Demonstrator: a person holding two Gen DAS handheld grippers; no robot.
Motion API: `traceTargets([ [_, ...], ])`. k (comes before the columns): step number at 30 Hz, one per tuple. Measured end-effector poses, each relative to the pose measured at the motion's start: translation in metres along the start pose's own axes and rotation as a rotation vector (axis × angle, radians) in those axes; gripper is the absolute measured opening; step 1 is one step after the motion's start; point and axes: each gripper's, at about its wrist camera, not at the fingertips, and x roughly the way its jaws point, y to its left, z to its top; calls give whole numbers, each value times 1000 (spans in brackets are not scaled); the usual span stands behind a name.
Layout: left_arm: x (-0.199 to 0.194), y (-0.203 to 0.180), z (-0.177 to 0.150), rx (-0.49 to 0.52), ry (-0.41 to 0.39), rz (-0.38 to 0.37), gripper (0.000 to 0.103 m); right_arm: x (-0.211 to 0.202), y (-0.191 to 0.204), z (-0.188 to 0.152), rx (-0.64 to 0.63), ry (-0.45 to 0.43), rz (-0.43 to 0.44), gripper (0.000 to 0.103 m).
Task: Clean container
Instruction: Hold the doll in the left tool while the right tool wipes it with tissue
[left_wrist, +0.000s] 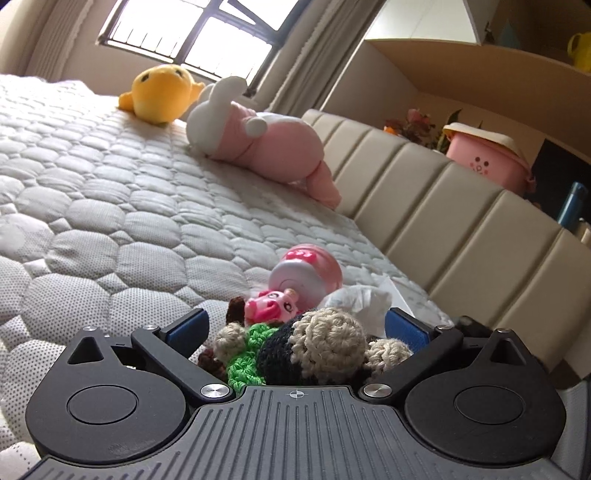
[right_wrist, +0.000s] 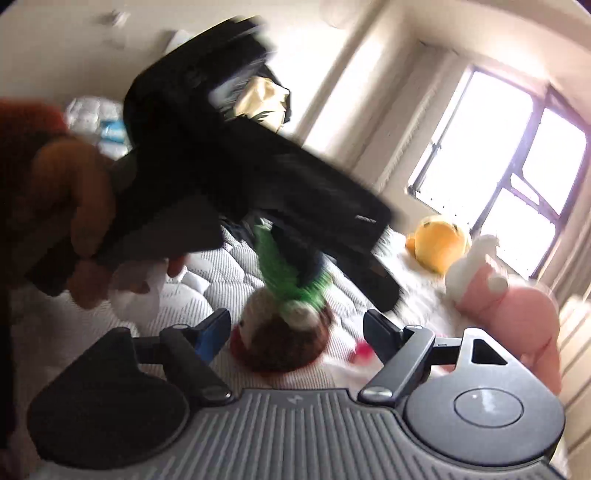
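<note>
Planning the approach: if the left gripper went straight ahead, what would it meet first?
The left gripper is open around a crocheted doll in green and navy, so it would probably meet that first; how close it lies is unclear.

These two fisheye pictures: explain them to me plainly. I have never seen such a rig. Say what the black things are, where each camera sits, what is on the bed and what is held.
There is no robot. A person carries a two-finger gripper in each hand, each with a camera looking along its fingers.

The left wrist view shows the left gripper, fingers wide, with a crocheted doll between them. Whether the pads touch it I cannot tell.

The right wrist view, blurred, shows the right gripper open and empty. Above it a hand holds the left gripper, the doll hanging under it.

On the quilted bed lie a yellow plush, a pink and white plush rabbit, a pink container on its side, a small pink toy and a white tissue.
</note>
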Motion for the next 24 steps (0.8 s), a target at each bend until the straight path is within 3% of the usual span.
traceTargets([
  [3, -3, -7, -2, 36, -19, 56, 103, -18, -35, -10, 206, 34, -17, 89],
  [7, -6, -18, -6, 90, -34, 114, 103, -18, -107, -29, 670, 112, -35, 92],
  [9, -8, -24, -9, 120, -34, 128, 103, -10, -134, -38, 811, 132, -55, 92],
  [13, -10, -19, -13, 75, -12, 107, 103, 20, -155, -41, 813, 200, -171, 89],
  [15, -12, -17, -13, 64, -10, 114, 103, 48, -163, -46, 813, 244, -159, 88],
  [16, -14, -16, -13, 62, -10, 120, 103, 61, -166, -49, 825, 270, -133, 82],
  [18, -16, -16, -14, 62, -11, 129, 103, 78, -168, -56, 854, 308, -63, 59],
  [19, -17, -16, -14, 63, -12, 132, 103, 78, -166, -57, 858, 310, -43, 32],
  [20, -18, -16, -15, 65, -12, 133, 103, 73, -163, -52, 856, 301, -40, 12],
  [21, -19, -16, -16, 74, -13, 133, 103, 68, -161, -47, 853, 292, -37, 5],
  [24, -21, -18, -20, 104, -20, 136, 103, 46, -153, -21, 842, 217, 1, 4],
])
